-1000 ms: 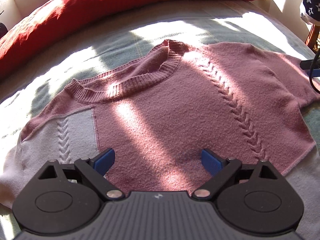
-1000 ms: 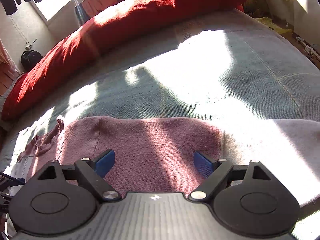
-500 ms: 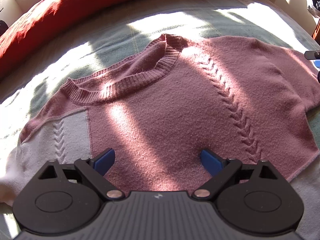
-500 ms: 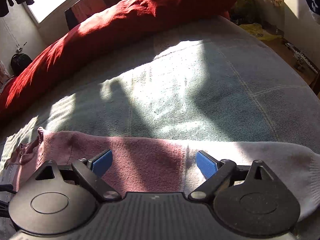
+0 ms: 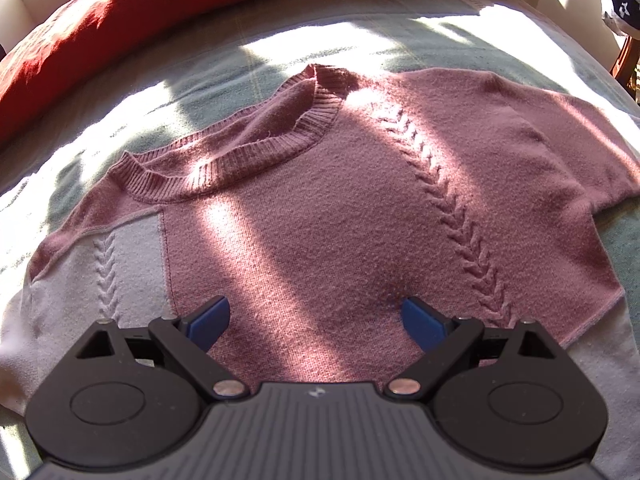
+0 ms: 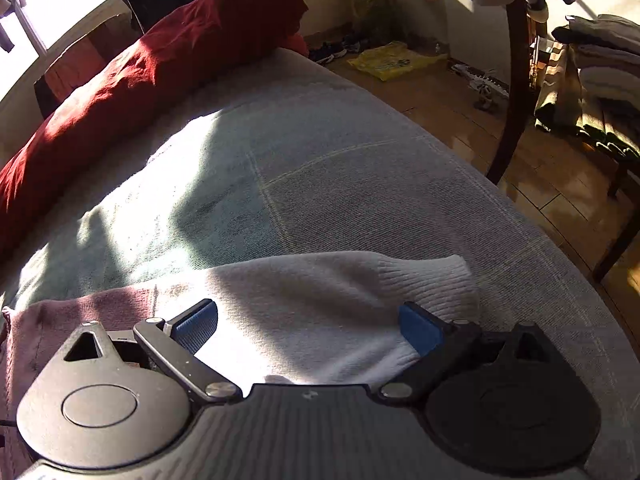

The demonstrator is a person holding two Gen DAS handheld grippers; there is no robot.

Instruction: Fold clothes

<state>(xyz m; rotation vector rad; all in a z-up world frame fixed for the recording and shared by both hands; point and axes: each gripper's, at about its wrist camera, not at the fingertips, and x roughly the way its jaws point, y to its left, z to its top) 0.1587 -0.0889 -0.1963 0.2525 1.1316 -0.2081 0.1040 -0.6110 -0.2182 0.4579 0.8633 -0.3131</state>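
A pink knitted sweater (image 5: 320,216) with a ribbed neck and white panels lies flat, front up, on the bed. My left gripper (image 5: 316,320) hovers open over the lower chest, its blue pads wide apart with nothing between them. In the right wrist view the sweater's white sleeve (image 6: 320,300) stretches to the right and ends in a ribbed cuff (image 6: 432,280). My right gripper (image 6: 308,326) stands open above that sleeve, one pad on each side of it. The pink shoulder part (image 6: 88,308) shows at the left of that view.
The pale grey-green bedspread (image 6: 320,160) covers the bed, with a long red pillow (image 5: 180,8) along its far side. Past the bed's right edge are a wooden floor (image 6: 540,184), a dark furniture leg (image 6: 512,92) and stacked clothes (image 6: 608,64).
My right gripper has swung to the right, from over the pink body out along the white sleeve to near its cuff. The left gripper has drifted slightly, still open over the chest.
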